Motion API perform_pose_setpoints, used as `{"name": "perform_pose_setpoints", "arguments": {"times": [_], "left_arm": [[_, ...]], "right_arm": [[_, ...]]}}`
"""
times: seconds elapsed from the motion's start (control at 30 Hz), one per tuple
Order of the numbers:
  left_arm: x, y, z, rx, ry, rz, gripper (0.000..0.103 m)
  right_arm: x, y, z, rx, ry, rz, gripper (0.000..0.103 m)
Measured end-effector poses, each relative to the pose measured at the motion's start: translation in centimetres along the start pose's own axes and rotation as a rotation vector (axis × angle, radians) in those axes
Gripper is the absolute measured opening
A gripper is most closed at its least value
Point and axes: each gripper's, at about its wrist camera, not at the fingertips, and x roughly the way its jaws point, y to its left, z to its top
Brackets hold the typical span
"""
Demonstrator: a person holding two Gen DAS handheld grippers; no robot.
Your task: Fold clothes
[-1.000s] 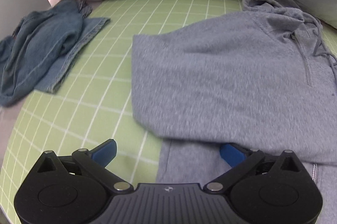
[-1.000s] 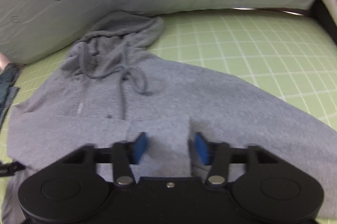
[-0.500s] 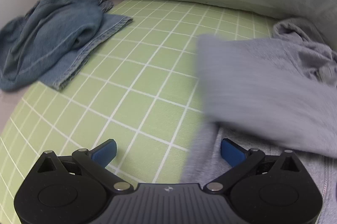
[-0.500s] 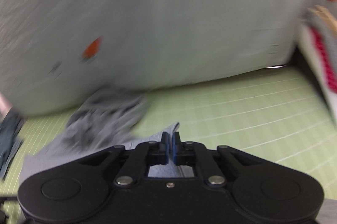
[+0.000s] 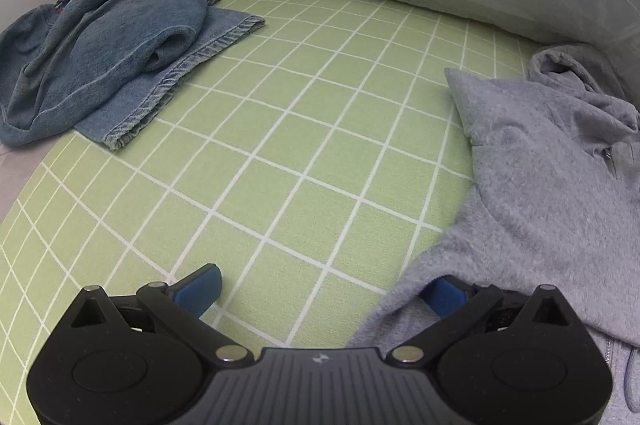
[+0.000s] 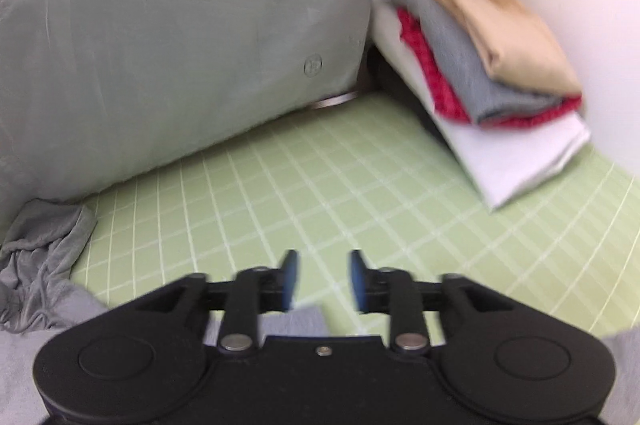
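Observation:
A grey zip hoodie [image 5: 540, 177] lies on the green checked sheet [image 5: 304, 129], at the right of the left wrist view, partly folded over itself. My left gripper [image 5: 320, 291] is open and empty, low over the sheet, with its right fingertip at the hoodie's left edge. In the right wrist view the hoodie's hood [image 6: 40, 249] shows at the lower left and some grey fabric lies just under the gripper. My right gripper [image 6: 323, 279] is open and empty above the sheet, to the right of the hood.
Crumpled blue jeans [image 5: 104, 53] lie at the far left of the sheet. A pale grey pillow [image 6: 180, 37] stands along the back. A stack of folded clothes [image 6: 488, 73], beige, grey, red and white, sits at the back right.
My right gripper, shut on the hoodie's fabric half a second ago, has opened and let go, and swung right. My left gripper stayed open and shifted left, off the hoodie.

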Motion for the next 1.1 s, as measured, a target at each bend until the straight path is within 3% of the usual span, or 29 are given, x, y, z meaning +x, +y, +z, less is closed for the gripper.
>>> {"name": "perform_pose_setpoints", "arguments": {"times": [0.07,0.13,0.23,0.33,0.63,0.8,1.0,1.1], "left_arm": [[-0.6,-0.1,0.1,0.0,-0.017,-0.014,0.103],[-1.1,-0.1,0.1,0.0,-0.034,-0.027,0.103],[-1.9,-0.2,0.2,0.001,-0.06,-0.048,0.103],[-2.7,-0.2,0.3,-0.001,-0.086,-0.074,0.103],[-3.5,0.6,0.3,-0.024,-0.134,-0.138,0.103],[-4.7,-0.8,0.6,0.104,-0.19,-0.187,0.103],[-1.5,-1.6,0.3,0.101,-0.066,-0.075,0.103],[0.0,-1.1,-0.1,0.085,-0.003,-0.036,0.103]], "right_arm": [[0.1,-0.3,-0.9,0.006,0.03,0.009,0.044],[0.6,-0.4,-2.0,-0.006,0.064,0.006,0.064],[1.0,-0.4,-3.4,0.011,0.111,0.011,0.076],[1.7,-0.5,-4.5,0.024,0.157,-0.002,0.083],[3.0,-0.9,-5.9,0.053,0.21,-0.016,0.083],[3.1,-0.6,-5.9,0.046,0.203,-0.002,0.083],[3.0,-0.2,-6.1,0.015,0.193,-0.002,0.082],[2.8,0.0,-6.1,-0.023,0.183,0.015,0.07]]}}
